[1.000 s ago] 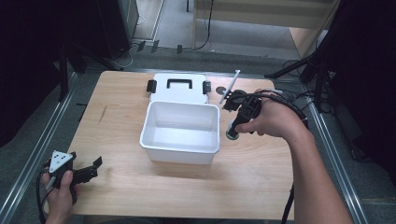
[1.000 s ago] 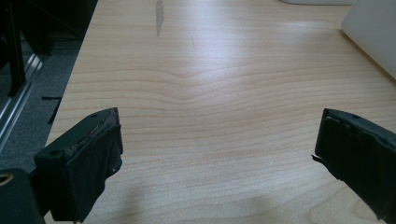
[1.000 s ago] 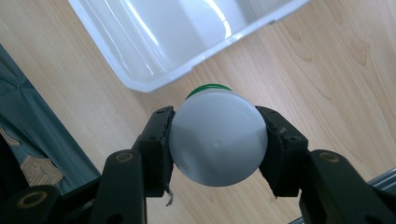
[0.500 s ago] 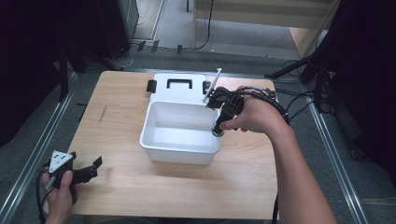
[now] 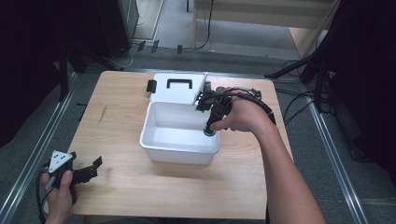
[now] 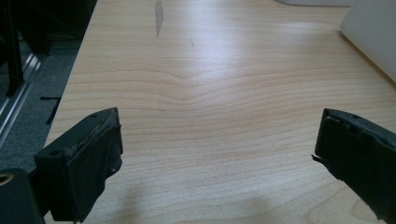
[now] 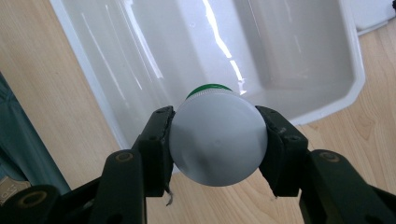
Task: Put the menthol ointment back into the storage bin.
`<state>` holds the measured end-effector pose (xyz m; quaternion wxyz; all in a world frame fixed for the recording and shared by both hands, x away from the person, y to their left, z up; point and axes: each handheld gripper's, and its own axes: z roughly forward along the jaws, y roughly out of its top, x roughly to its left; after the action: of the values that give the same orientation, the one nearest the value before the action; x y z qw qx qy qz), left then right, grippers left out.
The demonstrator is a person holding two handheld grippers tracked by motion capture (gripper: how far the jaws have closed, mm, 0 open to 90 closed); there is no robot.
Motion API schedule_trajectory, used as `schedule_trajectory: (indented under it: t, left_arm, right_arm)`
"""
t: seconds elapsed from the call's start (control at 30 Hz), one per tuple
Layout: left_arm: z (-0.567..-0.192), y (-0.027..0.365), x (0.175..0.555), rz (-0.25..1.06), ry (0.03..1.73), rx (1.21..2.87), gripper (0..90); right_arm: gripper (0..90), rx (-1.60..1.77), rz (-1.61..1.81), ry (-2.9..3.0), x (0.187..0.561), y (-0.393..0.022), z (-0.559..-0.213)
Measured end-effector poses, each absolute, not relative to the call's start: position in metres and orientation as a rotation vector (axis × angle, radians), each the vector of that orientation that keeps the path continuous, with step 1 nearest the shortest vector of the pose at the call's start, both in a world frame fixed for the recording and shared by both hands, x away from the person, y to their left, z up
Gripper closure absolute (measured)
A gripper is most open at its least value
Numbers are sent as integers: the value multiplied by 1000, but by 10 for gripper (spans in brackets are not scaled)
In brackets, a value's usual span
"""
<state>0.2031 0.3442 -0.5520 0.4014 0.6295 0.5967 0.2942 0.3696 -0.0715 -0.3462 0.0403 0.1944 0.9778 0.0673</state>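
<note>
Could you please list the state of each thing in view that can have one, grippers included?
White bin: open on top, nothing inside, upright on the table.
Lid: off the bin, lying flat behind it, handle up.
Bottle: white cap on, clamped at the cap, held over the bin's right edge.
Right gripper: shut on the bottle.
Left gripper: open, fingers wide apart, nothing between them, low over the table.

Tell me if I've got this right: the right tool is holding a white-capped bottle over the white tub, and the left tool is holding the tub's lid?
Not quite. The left tool holds nothing: the left gripper view shows its jaws open over bare table. The lid lies behind the tub. The right tool does grip the bottle.
</note>
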Motion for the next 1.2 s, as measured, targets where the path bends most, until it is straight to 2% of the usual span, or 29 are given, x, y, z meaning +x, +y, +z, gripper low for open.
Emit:
schedule_trajectory:
  t: [0.6,1.2]
  left_arm:
    - [-552,344,203,745,1506,1596,16]
    - [-552,344,203,746,1509,1592,16]
  right_arm:
    - [515,440,169,3004,375,-64,-381]
    - [515,419,137,3037,378,-58,-414]
